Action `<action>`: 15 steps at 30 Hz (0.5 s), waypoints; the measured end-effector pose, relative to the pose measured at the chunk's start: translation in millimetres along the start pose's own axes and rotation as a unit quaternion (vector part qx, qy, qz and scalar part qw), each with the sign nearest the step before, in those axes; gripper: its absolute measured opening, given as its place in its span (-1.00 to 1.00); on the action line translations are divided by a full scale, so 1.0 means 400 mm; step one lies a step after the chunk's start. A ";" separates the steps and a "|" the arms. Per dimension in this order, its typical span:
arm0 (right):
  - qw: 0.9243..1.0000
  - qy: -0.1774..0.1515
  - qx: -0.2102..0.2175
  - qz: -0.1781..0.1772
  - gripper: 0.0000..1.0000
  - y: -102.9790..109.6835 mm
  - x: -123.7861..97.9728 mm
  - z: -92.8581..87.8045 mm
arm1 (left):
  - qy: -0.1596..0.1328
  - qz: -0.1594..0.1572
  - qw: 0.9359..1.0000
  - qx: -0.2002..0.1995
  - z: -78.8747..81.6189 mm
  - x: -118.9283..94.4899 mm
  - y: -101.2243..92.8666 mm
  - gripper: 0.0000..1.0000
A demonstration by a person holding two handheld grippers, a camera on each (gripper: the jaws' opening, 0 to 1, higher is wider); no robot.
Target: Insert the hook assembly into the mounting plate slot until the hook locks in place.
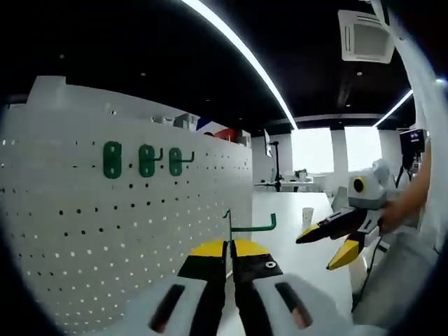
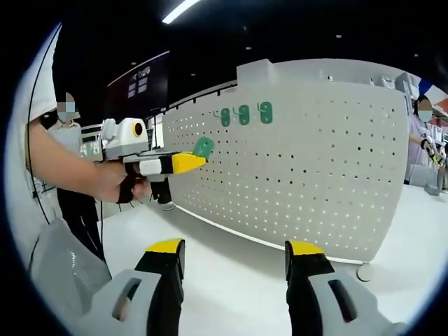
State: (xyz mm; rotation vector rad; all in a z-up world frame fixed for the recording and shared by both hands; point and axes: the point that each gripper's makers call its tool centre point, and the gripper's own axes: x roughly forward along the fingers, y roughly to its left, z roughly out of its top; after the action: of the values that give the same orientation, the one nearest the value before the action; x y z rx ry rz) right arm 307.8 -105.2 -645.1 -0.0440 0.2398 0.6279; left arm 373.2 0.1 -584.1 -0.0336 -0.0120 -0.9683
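The white pegboard mounting plate (image 1: 105,231) stands upright on my left, and three green hooks (image 1: 146,160) hang in a row near its top. My left gripper (image 1: 228,246) is shut on a green wire hook assembly (image 1: 252,226), whose upturned tip points away from the board, a short way off the board's face. In the right gripper view the left gripper (image 2: 198,160) holds the hook's green base (image 2: 204,148) just in front of the pegboard (image 2: 315,168), below and left of the mounted hooks (image 2: 243,113). My right gripper (image 2: 234,249) is open and holds nothing; it also appears as the right gripper (image 1: 319,250).
The pegboard rests on a white table (image 2: 231,273) and has a small foot (image 2: 362,271) at its right end. A person's hand (image 2: 122,183) holds the left gripper. Other people stand at the far right (image 2: 424,140) and behind the left (image 2: 67,133). Desks and windows (image 1: 311,150) lie farther back.
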 end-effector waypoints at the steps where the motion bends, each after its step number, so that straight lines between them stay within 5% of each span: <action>1: 1.000 0.000 -0.001 0.000 0.12 0.001 0.000 0.001 | 0.001 0.003 1.000 0.000 0.002 -0.004 0.002 -0.97; 15: 1.000 -0.010 -0.004 0.010 0.12 0.017 0.007 0.021 | -0.009 0.019 1.000 -0.007 0.010 -0.031 0.012 -0.97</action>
State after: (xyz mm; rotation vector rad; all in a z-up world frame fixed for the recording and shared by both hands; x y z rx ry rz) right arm 307.5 -97.1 -637.4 -0.0437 0.2189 0.6487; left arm 370.0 13.3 -580.5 -0.0540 -0.0206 -0.9303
